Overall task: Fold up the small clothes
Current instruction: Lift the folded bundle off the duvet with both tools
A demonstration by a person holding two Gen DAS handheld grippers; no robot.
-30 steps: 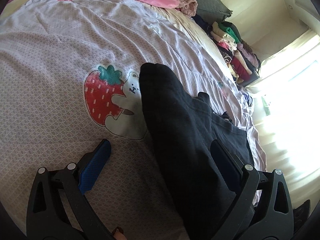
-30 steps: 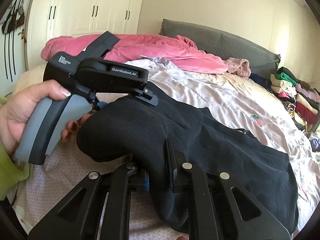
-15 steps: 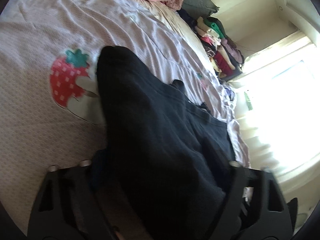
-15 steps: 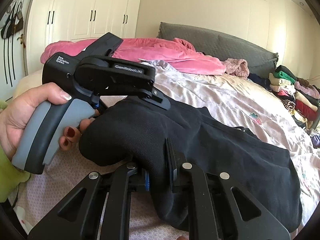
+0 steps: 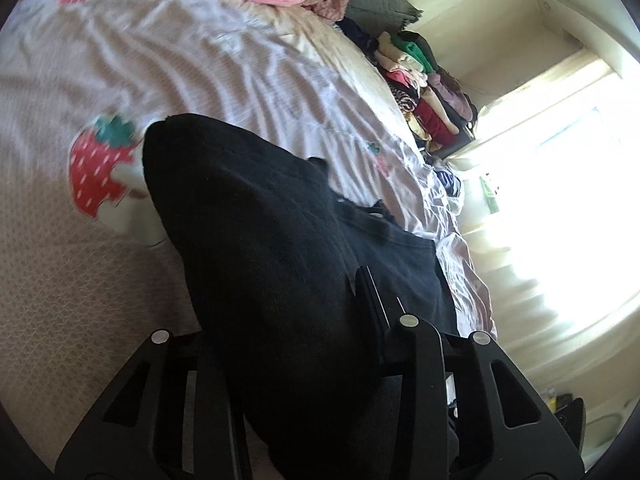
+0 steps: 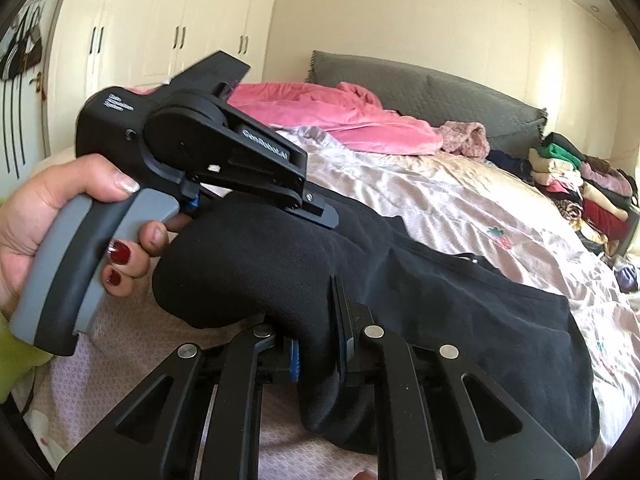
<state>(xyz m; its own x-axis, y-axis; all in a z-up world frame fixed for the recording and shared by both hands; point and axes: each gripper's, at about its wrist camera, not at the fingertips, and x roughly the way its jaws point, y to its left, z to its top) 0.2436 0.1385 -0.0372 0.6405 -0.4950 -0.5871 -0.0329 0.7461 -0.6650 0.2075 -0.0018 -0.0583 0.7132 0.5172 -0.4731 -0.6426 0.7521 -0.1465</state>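
A black garment (image 5: pixel 260 240) lies stretched over the lilac bedspread (image 5: pixel 240 64), one end lifted off it. In the left wrist view my left gripper (image 5: pixel 288 300) has that bunched end filling the gap between its fingers; the jaws are closing and the cloth hides the left finger. From the right wrist view the left gripper (image 6: pixel 320 208) sits on top of the raised fold, held by a hand (image 6: pixel 60 208). My right gripper (image 6: pixel 318 340) is shut on the near edge of the black garment (image 6: pixel 460 312), and cloth hangs below its pads.
A strawberry print (image 5: pixel 96 168) shows beside the garment. A pink blanket (image 6: pixel 340 116) and grey headboard (image 6: pixel 440 96) are at the far end of the bed. Stacked folded clothes (image 6: pixel 580 184) stand at the far right. White wardrobes (image 6: pixel 172 28) fill the back left, and a bright window (image 5: pixel 560 180) is on the right.
The left gripper's jaws went from wide open around the garment's end to closed in on it, and the gripper rose and tilted. The right gripper kept its hold and barely moved.
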